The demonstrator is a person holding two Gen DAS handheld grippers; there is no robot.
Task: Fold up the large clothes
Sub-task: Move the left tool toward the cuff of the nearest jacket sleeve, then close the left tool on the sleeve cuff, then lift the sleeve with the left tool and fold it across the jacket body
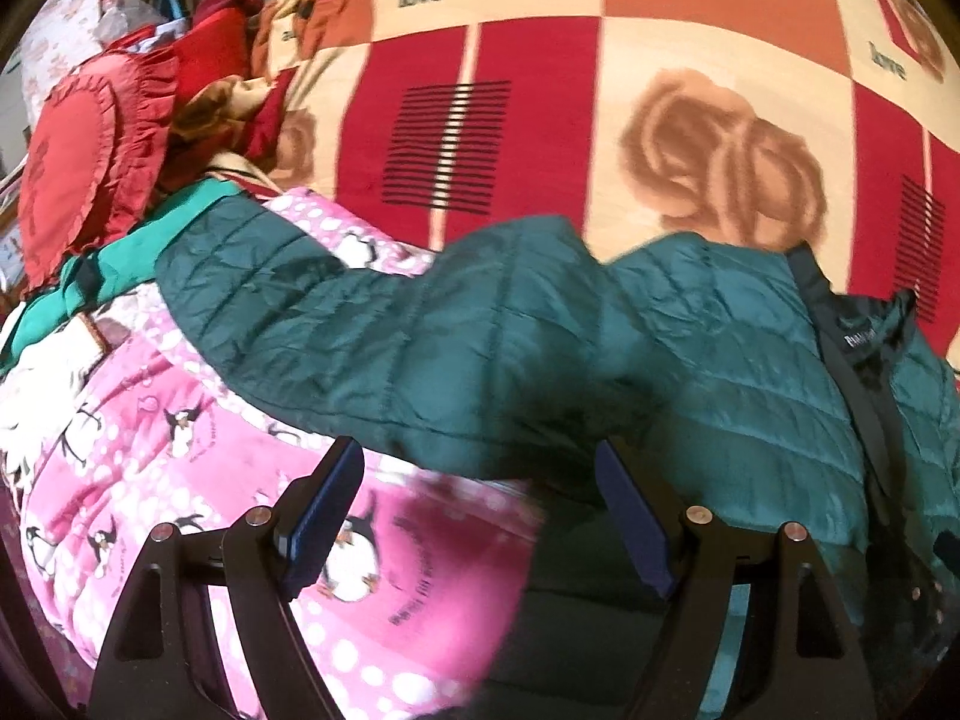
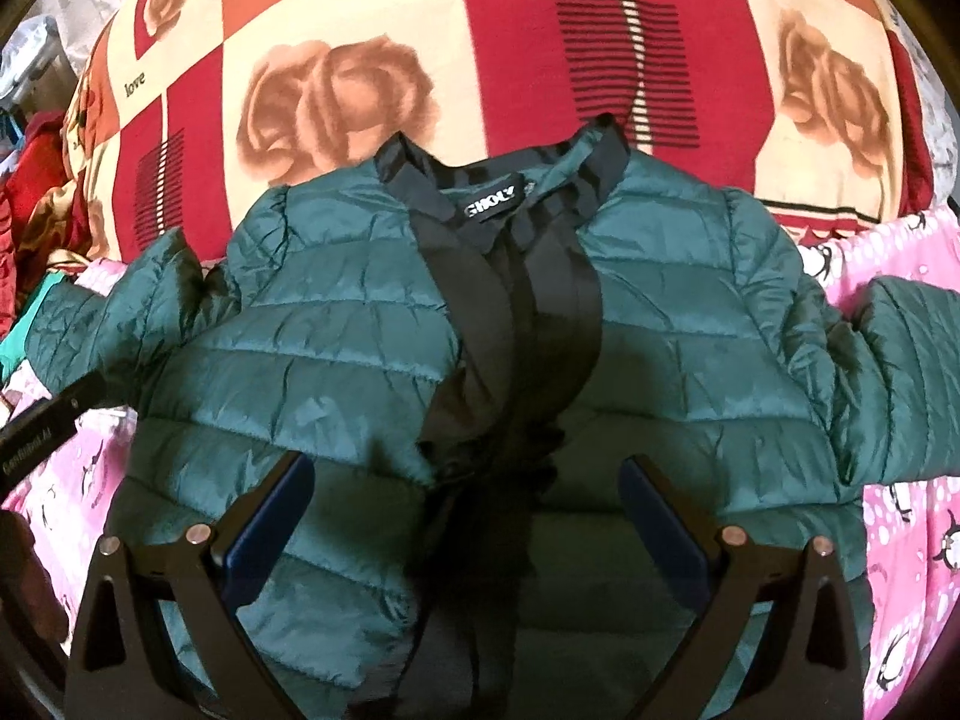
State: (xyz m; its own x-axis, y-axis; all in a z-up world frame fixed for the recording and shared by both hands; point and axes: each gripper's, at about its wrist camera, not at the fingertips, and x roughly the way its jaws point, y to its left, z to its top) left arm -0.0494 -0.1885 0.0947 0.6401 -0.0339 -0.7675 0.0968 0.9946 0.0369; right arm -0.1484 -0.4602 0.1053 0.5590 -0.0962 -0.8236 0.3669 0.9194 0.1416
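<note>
Under everything you have the bed, covered by a blanket [image 2: 372,12] in red, cream and orange squares with roses and the word "love". Over its near part lies a pink quilt [image 1: 198,450] printed with penguins and white dots; it shows on both sides of the right wrist view.

Your jacket [image 2: 336,324], a dark green quilted one, lies face up across the quilt and the blanket edge, collar [image 2: 504,180] pointing away from you. The black front bands [image 2: 540,312] run down the middle, slightly parted, with a label visible inside the neck. Both sleeves are spread outward: one sleeve [image 1: 372,324] stretches left over the quilt in the left wrist view, the other sleeve [image 2: 900,360] reaches to the right edge of the right view.

At far left you can see a red frilled cushion [image 1: 90,168] beside a heap of red and brown cloth, and a bright green garment [image 1: 126,252] just past the sleeve's cuff.

Your left tongs [image 1: 480,480] stand wide apart with nothing between them, hovering at the sleeve's lower edge near the armpit. Your right tongs [image 2: 468,498] are likewise spread wide and hold nothing, poised over the jacket's lower front, astride the black bands.
</note>
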